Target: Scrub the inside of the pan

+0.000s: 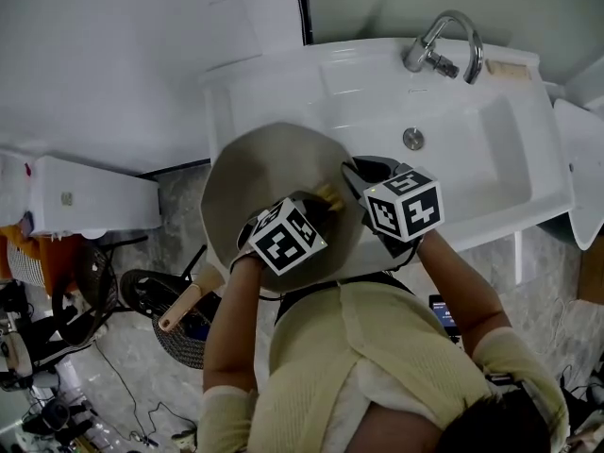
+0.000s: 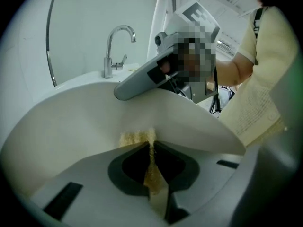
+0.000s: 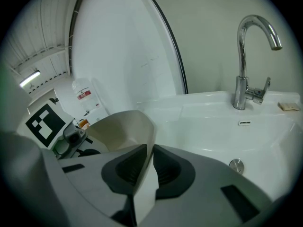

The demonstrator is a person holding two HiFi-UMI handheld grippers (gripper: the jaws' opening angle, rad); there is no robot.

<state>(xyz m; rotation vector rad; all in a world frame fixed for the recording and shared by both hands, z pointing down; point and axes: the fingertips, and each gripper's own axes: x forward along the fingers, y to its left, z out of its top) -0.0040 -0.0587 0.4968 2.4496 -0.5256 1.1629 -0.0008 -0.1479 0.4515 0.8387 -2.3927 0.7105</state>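
Pan (image 1: 274, 173), beige inside, tilted over the left end of the white sink (image 1: 472, 149); its wooden handle (image 1: 184, 305) sticks out down toward the floor. Left gripper (image 2: 150, 148) is pinched tight on a yellow scrub pad (image 2: 137, 137), and the pad touches the pan's inner wall. Right gripper (image 3: 150, 150) is clamped on the pan's rim, which is thin between the jaws. Chrome faucet (image 1: 444, 45) sits at the back of the sink. The marker cubes show only black-and-white squares. White bottle (image 3: 85, 98) has a red label, print too small to read.
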